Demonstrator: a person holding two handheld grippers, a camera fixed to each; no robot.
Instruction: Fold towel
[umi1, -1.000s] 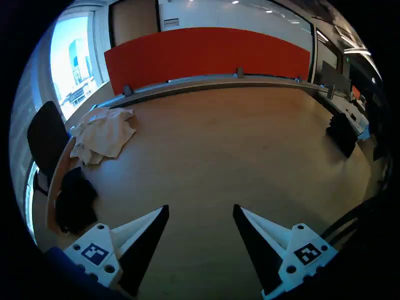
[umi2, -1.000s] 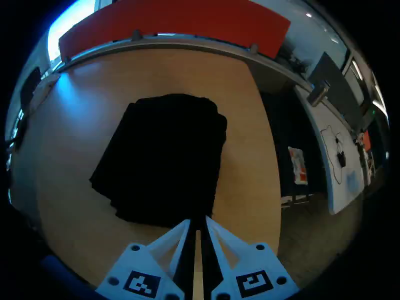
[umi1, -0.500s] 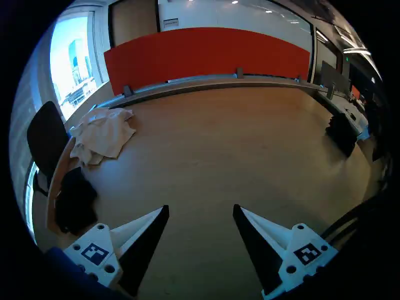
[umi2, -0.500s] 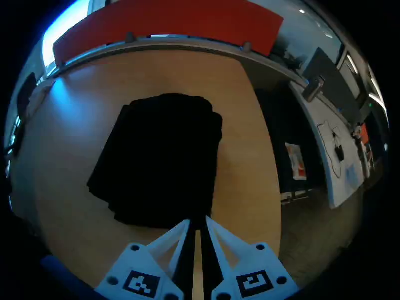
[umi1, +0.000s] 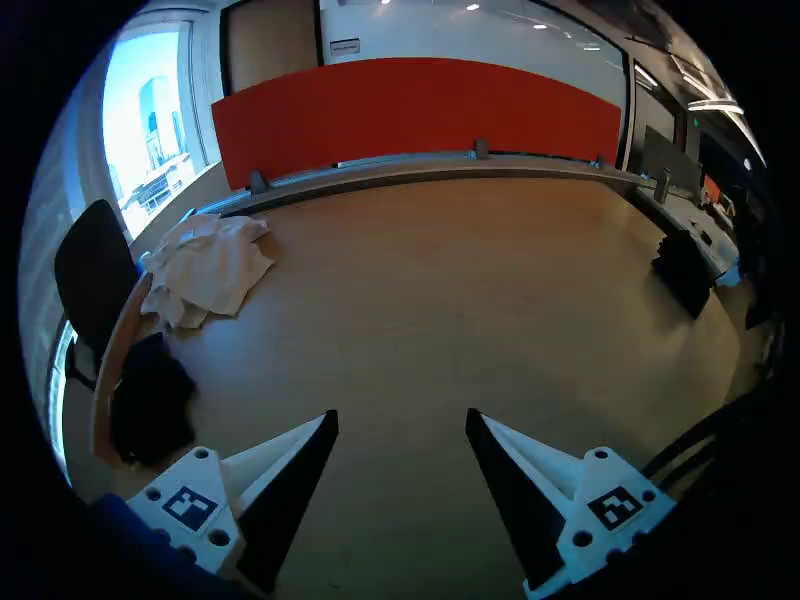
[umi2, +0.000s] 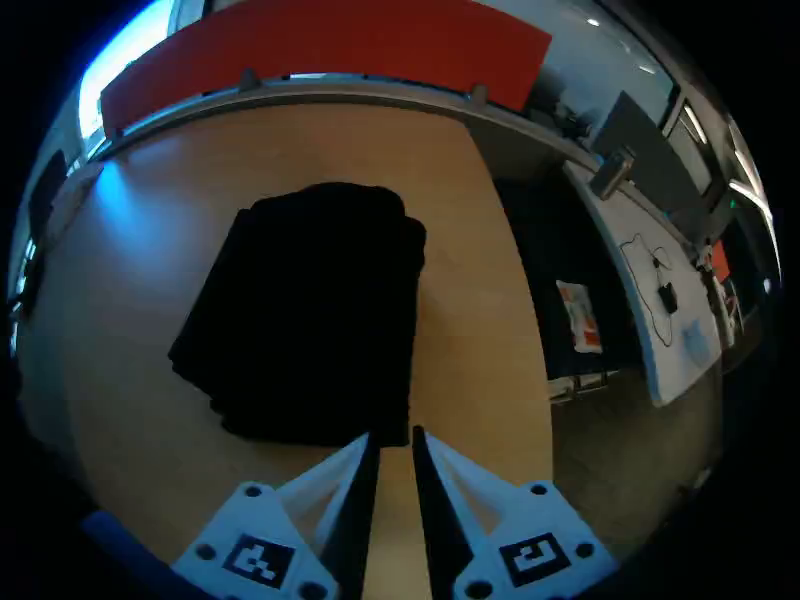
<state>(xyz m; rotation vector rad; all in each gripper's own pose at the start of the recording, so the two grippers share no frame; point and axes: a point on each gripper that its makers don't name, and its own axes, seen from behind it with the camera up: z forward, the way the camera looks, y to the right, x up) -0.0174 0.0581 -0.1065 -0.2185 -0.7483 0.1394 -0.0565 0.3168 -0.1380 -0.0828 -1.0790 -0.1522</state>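
On the counter (umi2: 480, 300), the black towel (umi2: 300, 320) lies folded at your barely parted right tool (umi2: 391, 435); your left tool (umi1: 400, 412) gapes, empty. Dragging a finger could undo the folds.

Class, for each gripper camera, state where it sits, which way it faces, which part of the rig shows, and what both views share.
Left gripper view: rides on the left gripper, low over the table, facing the red screen; its jaws show wide apart, and a white towel lies far left.
Right gripper view: rides on the right gripper, tilted down at the black towel; its jaws show narrowly apart.
Shared: the table and the red screen.
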